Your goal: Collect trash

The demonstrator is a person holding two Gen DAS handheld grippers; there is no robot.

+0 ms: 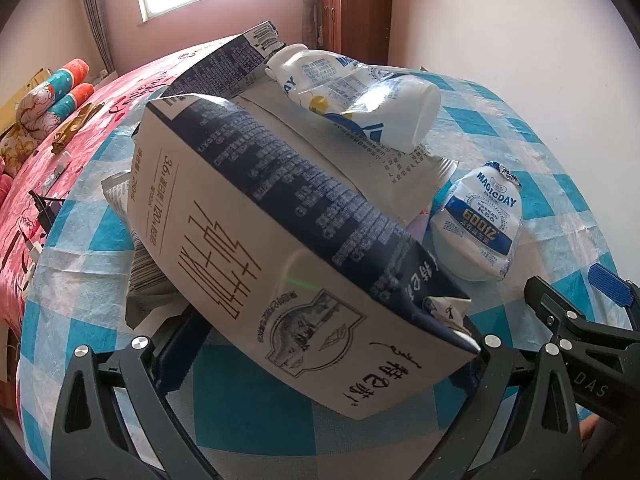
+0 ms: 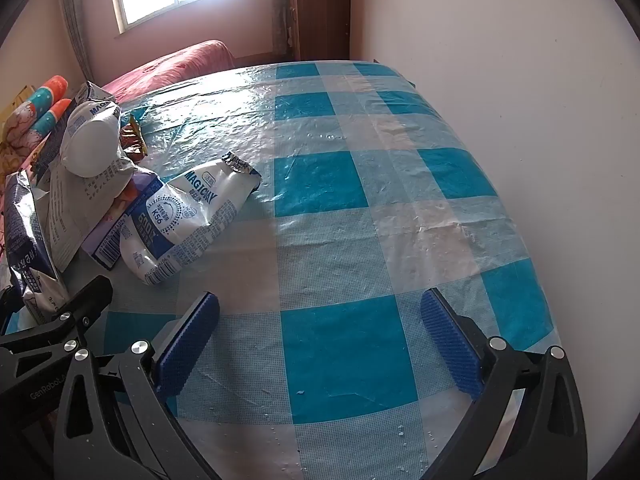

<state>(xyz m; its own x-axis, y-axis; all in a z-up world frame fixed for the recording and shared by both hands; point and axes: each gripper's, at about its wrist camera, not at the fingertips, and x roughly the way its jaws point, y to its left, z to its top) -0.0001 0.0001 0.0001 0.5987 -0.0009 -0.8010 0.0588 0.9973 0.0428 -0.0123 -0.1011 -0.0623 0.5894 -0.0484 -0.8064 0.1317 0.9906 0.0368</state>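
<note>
The collecting is looking barely begun, if begun at all: all the litter in sight is still lying on the table with the blue-and-white checked plastic cloth (image 2: 344, 216), heaped toward its left side, and no bin or bag is showing in either view.

The left gripper (image 1: 320, 356) is pointing down at the heap with its jaws standing at their widest. A large flattened cream-and-navy milk carton with gold lettering (image 1: 280, 248) is lying between them, its near end filling the gap, but whether the blue pads are pressing on it I cannot tell, since the carton is hiding them; I am judging it as straddled, not gripped.

Behind the carton a crumpled white-and-blue plastic drink pouch (image 1: 352, 92) is resting on top of a sheet of printed grey cardboard (image 1: 384, 160), and a second, smaller white-and-blue pouch marked MAGICDAY (image 1: 478, 224) is lying on the cloth just beside the heap. A brown foil snack wrapper (image 2: 132, 140) is peeking out at the back.

The right gripper (image 2: 320, 348) is hovering over bare cloth, jaws spread fully and holding nothing, with the smaller pouch lying off to its left.

So everything is remaining to be done: carton, both pouches, cardboard and wrapper all still needing to be picked up and carried off to wherever the trash is going
</note>
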